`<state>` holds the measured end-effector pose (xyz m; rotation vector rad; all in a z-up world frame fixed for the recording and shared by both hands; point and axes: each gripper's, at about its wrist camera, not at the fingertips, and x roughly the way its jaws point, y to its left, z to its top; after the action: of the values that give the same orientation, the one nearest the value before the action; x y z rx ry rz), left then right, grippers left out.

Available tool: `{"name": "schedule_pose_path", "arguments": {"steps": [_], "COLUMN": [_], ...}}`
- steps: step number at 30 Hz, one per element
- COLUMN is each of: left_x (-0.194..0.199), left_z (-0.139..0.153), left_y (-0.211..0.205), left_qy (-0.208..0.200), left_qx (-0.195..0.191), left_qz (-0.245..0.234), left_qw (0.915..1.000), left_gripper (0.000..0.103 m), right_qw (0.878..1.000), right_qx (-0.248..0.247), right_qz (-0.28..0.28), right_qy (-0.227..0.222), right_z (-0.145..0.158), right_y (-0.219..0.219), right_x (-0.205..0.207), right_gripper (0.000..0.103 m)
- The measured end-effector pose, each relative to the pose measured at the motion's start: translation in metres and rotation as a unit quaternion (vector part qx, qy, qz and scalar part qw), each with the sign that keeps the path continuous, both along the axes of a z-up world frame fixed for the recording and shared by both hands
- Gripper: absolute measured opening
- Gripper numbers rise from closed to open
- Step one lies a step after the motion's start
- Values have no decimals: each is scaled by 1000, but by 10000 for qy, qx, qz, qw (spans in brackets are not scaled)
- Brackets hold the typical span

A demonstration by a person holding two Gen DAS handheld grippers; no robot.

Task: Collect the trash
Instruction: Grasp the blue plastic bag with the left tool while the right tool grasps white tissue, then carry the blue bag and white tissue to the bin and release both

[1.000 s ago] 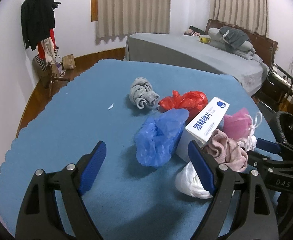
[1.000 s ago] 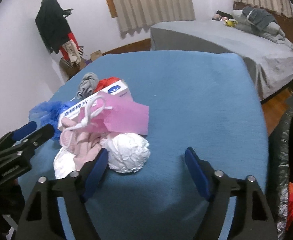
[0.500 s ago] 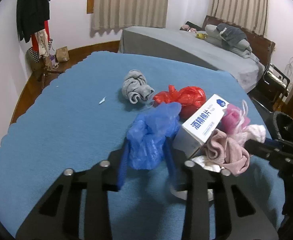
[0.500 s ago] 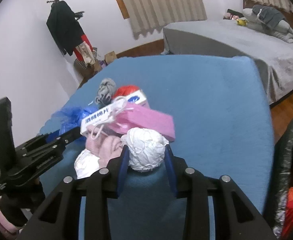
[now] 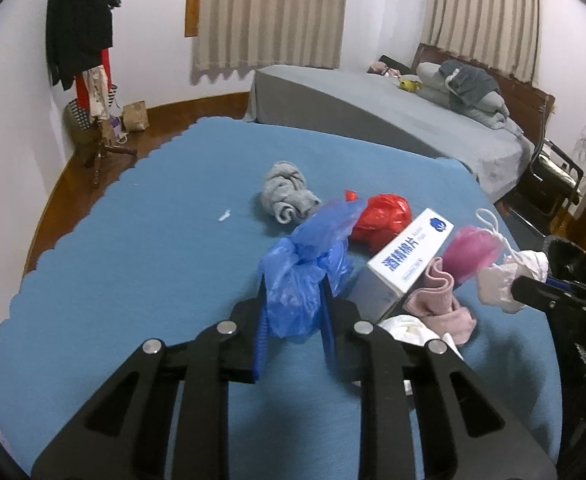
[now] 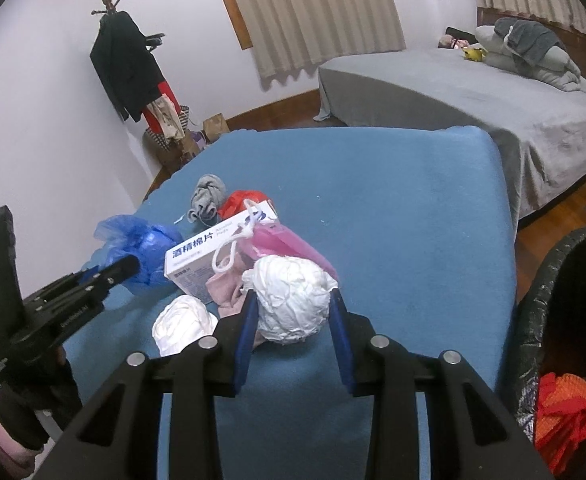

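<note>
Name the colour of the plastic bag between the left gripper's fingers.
Blue: the plastic bag is translucent blue, clearest in the left wrist view.

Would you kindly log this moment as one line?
left gripper: jaws closing on blue bag | right gripper: shut on white wad

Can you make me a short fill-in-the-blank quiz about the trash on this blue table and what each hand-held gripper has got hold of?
1. The left hand-held gripper, its jaws closing, has a crumpled ____ plastic bag between its fingers.
2. The right hand-held gripper is shut on a ball of crumpled ____ paper.
3. The white box with blue lettering lies between the blue bag and a ____ drawstring pouch.

Missing words: blue; white; pink
</note>
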<state>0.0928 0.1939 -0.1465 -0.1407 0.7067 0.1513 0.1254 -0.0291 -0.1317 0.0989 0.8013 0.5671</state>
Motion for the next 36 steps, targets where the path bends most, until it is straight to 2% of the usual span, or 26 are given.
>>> {"name": "schedule_pose_path", "arguments": {"steps": [5, 16, 23, 36], "left_x": [-5, -15, -21, -33], "left_z": [7, 34, 49, 60], "left_y": [6, -10, -33, -77], "left_qy": [-48, -354, -482, -578], "left_qx": [-9, 30, -32, -168], "left_qz": [94, 7, -249, -783], "left_qw": [9999, 9994, 9985, 9951], "left_gripper": [21, 20, 20, 19], "right_qw": [10000, 9998, 9993, 9985], "right_qx": [33, 163, 364, 378], "right_qz": [12, 9, 30, -269], "right_qy": [-41, -84, -124, -293], "right_z": [3, 11, 24, 40], "right_y": [-3, -11, -22, -56], "right_x": [1, -5, -12, -33], "right_gripper": [35, 35, 35, 35]}}
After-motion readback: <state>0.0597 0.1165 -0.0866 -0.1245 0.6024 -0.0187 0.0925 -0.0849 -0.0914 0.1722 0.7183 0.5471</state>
